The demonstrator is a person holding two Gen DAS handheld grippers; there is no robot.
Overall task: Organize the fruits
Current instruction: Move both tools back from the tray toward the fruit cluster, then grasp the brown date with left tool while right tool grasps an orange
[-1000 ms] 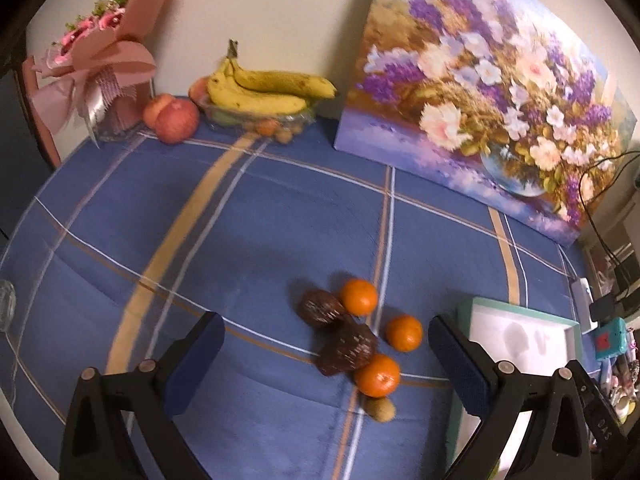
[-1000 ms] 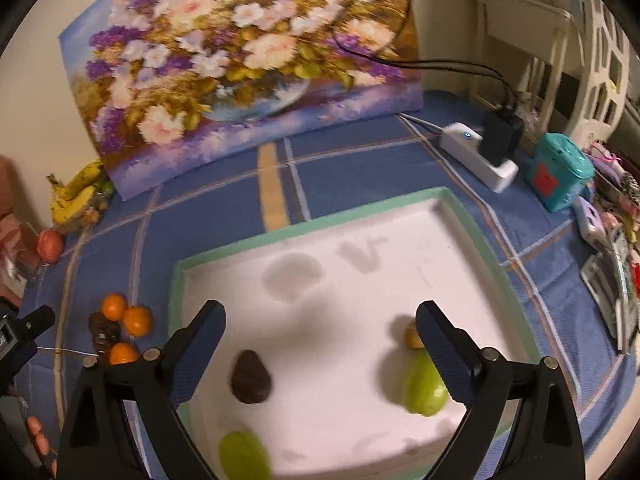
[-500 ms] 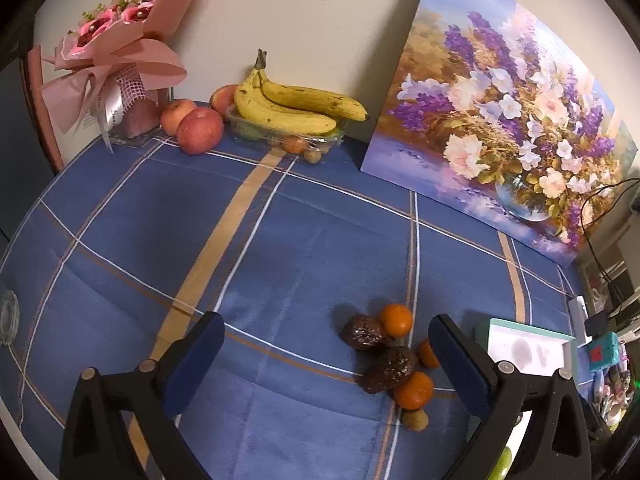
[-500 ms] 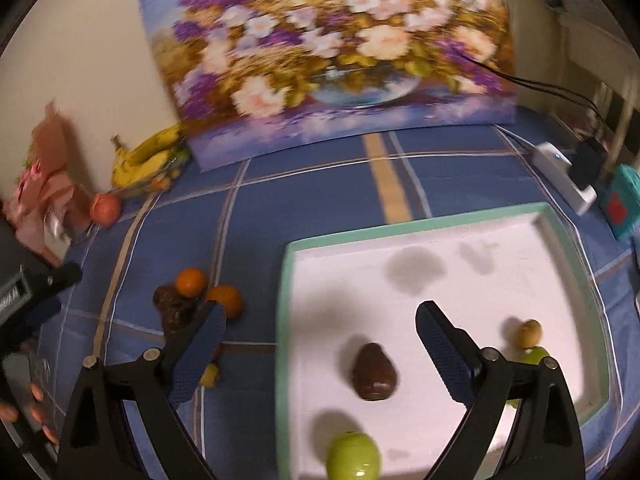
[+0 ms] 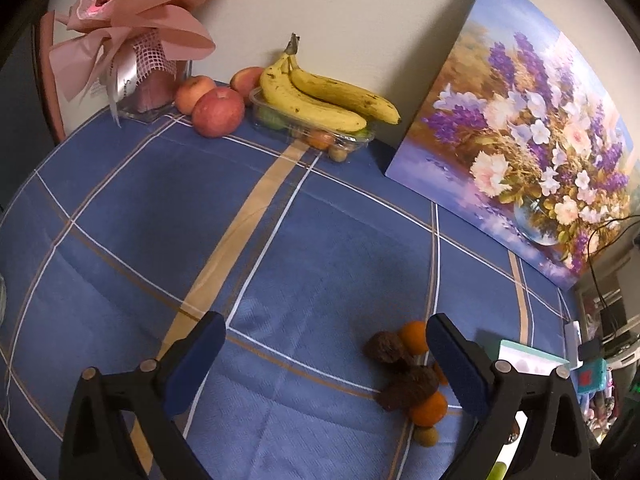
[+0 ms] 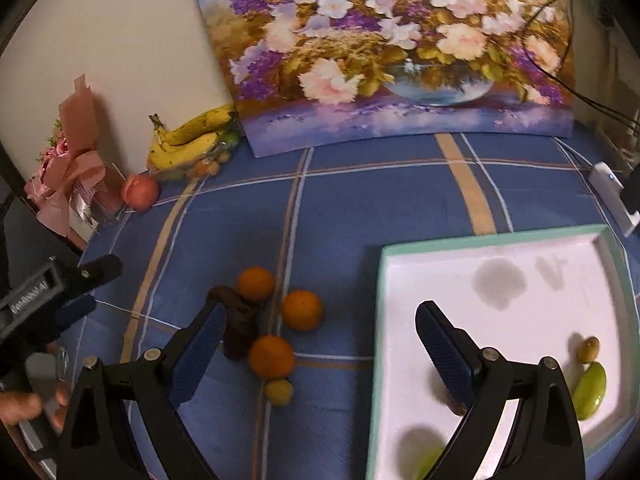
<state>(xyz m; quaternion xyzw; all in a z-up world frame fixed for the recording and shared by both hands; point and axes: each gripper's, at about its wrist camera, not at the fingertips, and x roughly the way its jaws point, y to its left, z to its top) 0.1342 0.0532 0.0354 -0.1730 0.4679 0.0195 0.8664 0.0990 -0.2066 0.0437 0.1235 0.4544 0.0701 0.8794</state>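
Observation:
A cluster of fruit lies on the blue checked cloth: three oranges [image 6: 301, 309], two dark brown fruits [image 6: 239, 322] and a small yellow one [image 6: 279, 392]. My right gripper [image 6: 320, 354] hangs open just above and in front of the cluster. To its right a white tray with a green rim [image 6: 492, 237] holds a green fruit [image 6: 589, 390], a small brown fruit [image 6: 589, 349] and another green one at the front. My left gripper [image 5: 326, 360] is open over bare cloth, with the same cluster [image 5: 408, 388] by its right finger.
Bananas [image 5: 320, 96] on a clear box of fruit and red apples [image 5: 218, 111] stand at the back wall beside a pink bouquet [image 5: 136, 32]. A flower painting [image 6: 392, 48] leans on the wall. A white power strip [image 6: 612, 196] and cables lie at the right edge.
The right gripper has swung left from above the tray to the fruit cluster. The left gripper has drawn back and turned left, so the cluster sits by its right finger.

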